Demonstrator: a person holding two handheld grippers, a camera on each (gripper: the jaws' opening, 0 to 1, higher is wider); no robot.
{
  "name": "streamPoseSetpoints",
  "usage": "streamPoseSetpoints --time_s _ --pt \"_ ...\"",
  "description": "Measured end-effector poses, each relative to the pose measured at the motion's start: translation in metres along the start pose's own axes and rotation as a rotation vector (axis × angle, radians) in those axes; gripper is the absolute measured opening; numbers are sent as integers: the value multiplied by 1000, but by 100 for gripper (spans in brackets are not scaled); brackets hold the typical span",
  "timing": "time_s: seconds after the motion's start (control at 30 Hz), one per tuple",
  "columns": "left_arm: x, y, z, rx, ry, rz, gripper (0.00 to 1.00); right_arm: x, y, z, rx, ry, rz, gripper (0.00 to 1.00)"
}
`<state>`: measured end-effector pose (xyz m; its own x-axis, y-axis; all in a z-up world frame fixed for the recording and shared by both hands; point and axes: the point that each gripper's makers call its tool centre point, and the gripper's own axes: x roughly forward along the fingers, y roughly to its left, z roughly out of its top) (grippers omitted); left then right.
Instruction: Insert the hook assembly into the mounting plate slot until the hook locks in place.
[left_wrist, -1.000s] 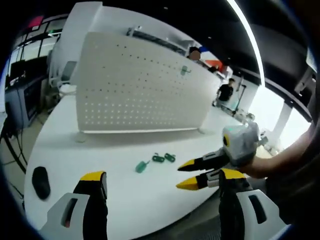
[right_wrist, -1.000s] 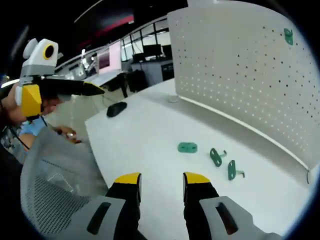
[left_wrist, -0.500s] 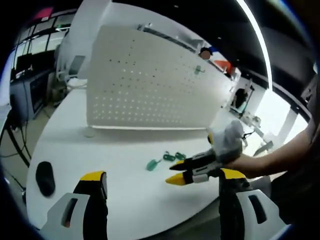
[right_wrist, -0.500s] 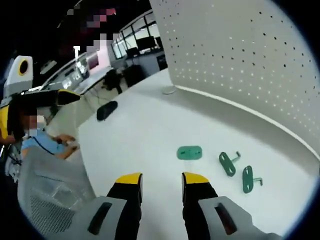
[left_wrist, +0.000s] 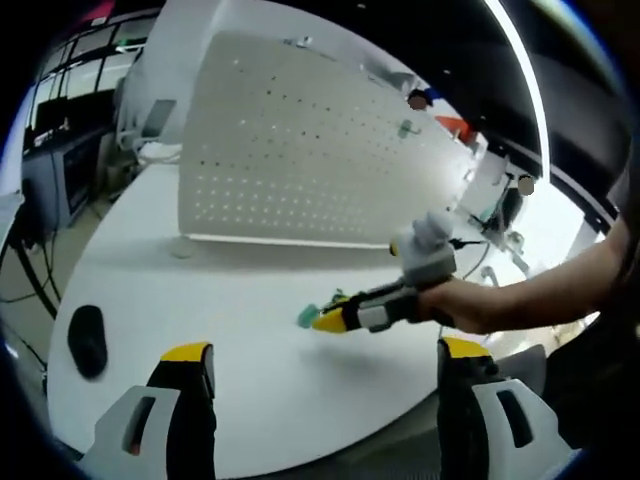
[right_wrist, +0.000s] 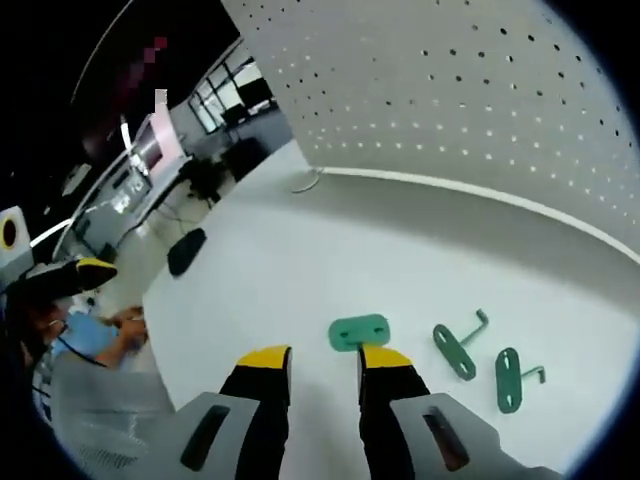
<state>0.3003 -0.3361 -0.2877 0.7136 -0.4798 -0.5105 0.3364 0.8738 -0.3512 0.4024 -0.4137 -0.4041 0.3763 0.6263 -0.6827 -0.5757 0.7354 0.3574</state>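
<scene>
Right now the right gripper (right_wrist: 322, 362) hangs low over the white table (right_wrist: 400, 260), its yellow-tipped jaws a narrow gap apart w/ nothing between them — the green mounting plate (right_wrist: 359, 331) lies flat on the table just past the tips, close to or maybe touching the right tip; can't tell which. To the plate's right, two green hooks lie apart from it and from each other: the nearer hook (right_wrist: 458, 348) at a slant, the far hook (right_wrist: 512, 378) beyond it. Behind them stands the white pegboard (right_wrist: 480, 90), upright on the table, w/ a small round foot at its left end. A black mouse (right_wrist: 186, 250) sits well off toward the table's left edge. In the left gripper view the left gripper (left_wrist: 325, 362) has its jaws spread wide, nothing held, hovering above the table's near edge (left_wrist: 250, 440). The right gripper (left_wrist: 340, 318) reaches in from the right in a person's hand (left_wrist: 470, 305), tips down at the little cluster of green parts (left_wrist: 318, 308) — too small there to tell plate from hooks. Another green piece (left_wrist: 405, 128) hangs high on the pegboard (left_wrist: 300, 140). The mouse (left_wrist: 87, 338) lies at left, well apart from the parts.
</scene>
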Motion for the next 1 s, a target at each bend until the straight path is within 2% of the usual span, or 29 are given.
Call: streamPoseSetpoints --time_s 0.13,0.53,0.6,0.77,0.87,1.0 --pt "2 3 -2 -13 1 3 93 3 -4 7 68 -8 -10 23" --pt "4 7 0 -12 8 1 92 17 -17 24 129 2 -32 14" --pt "4 7 0 -17 7 1 92 18 -17 26 122 9 -34 11" --pt "5 6 -2 -14 14 -2 92 24 -22 19 98 62 -52 1" --pt "5 5 -2 -17 10 -7 92 22 -21 19 96 56 -58 1" --pt "5 5 -2 -18 13 -8 92 19 -23 19 52 54 -73 0"
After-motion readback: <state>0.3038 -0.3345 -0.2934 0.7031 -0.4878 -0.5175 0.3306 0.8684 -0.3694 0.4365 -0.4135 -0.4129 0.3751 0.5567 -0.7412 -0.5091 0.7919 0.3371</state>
